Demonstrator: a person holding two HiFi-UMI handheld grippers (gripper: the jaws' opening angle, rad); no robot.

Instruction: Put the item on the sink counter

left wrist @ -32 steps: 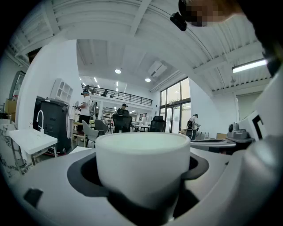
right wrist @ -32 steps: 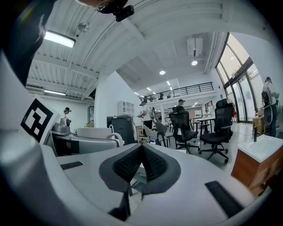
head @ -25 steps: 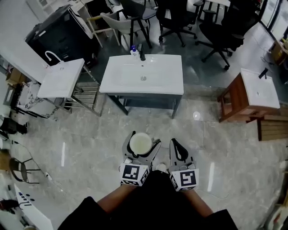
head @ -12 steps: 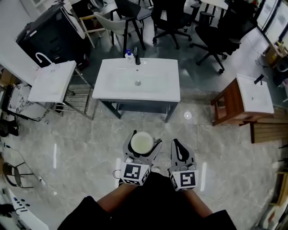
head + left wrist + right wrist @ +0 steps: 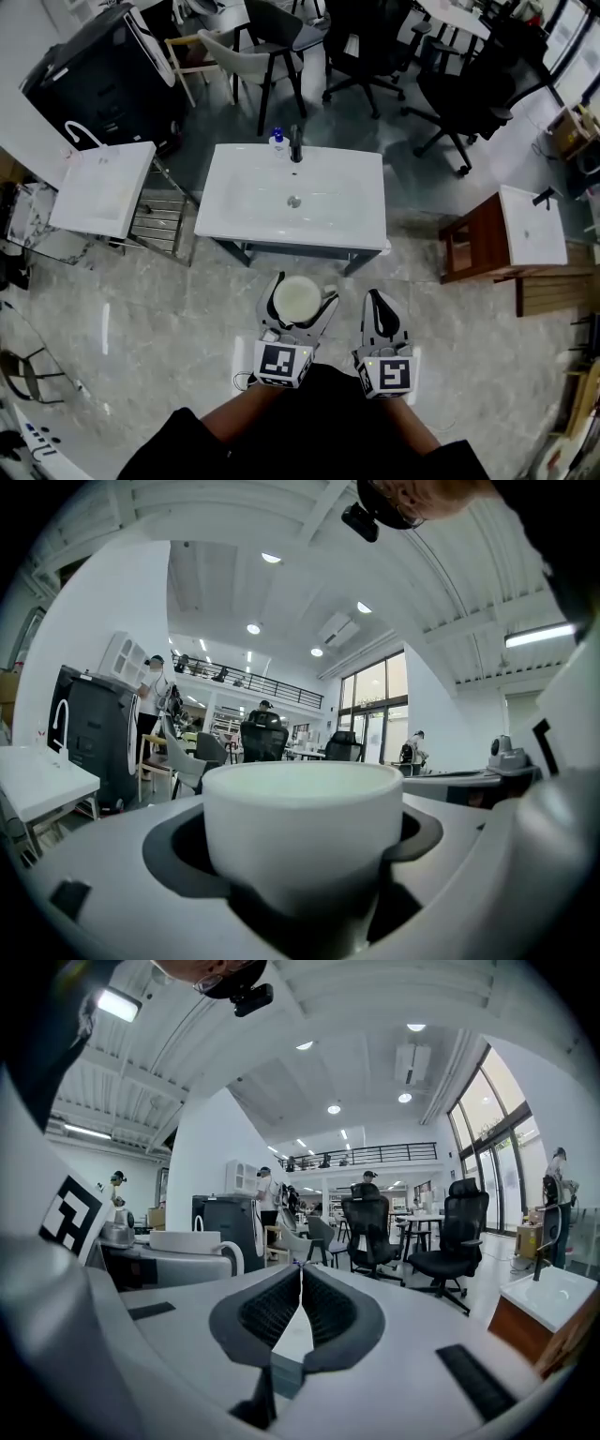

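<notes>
Carry stage: your left gripper [image 5: 298, 292] clamps the cup [image 5: 294, 300], right gripper [image 5: 378, 302] closed, empty; next, step up to the sink desk [image 5: 246, 208].

Grey marble floor [image 5: 141, 309]. Far left: black cabinet [image 5: 89, 80], with a small white basin [image 5: 101, 187] in front of it and a metal rack [image 5: 169, 211] just beside the basin. Right: wooden stand [image 5: 469, 248] next to another white basin [image 5: 532, 225]. At the back: grey chair [image 5: 248, 47] and black office chairs [image 5: 459, 94]. Blue-capped bottle [image 5: 277, 141], probably soap, too small to confirm.
</notes>
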